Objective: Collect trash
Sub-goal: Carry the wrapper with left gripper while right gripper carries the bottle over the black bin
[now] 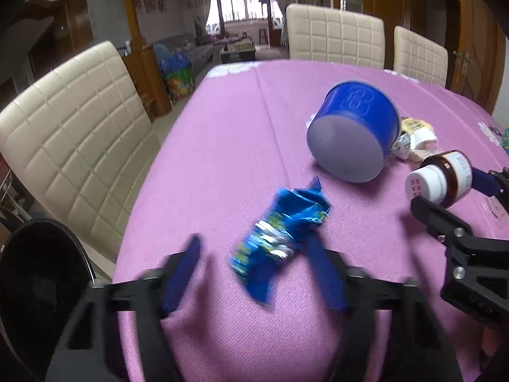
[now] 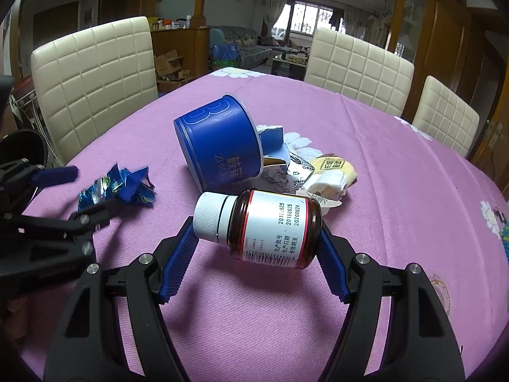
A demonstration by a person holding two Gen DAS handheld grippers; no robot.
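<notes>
A crumpled blue snack wrapper [image 1: 280, 238] lies on the purple tablecloth [image 1: 222, 146]. My left gripper [image 1: 251, 248] is open around it, its right finger touching the wrapper. The wrapper also shows in the right wrist view [image 2: 121, 189]. My right gripper [image 2: 257, 232] is shut on a brown pill bottle [image 2: 270, 227] with a white cap, held sideways just above the cloth. The bottle also shows in the left wrist view [image 1: 442, 181]. A blue tub [image 1: 353, 133] lies tipped on its side mid-table; it shows in the right wrist view [image 2: 219, 146] too.
Crumpled wrappers and paper [image 2: 321, 175] lie beside the tub. Cream padded chairs [image 1: 73, 140] stand around the table. A dark round bin [image 1: 41, 283] sits at the table's left edge. The table's near edge curves below the grippers.
</notes>
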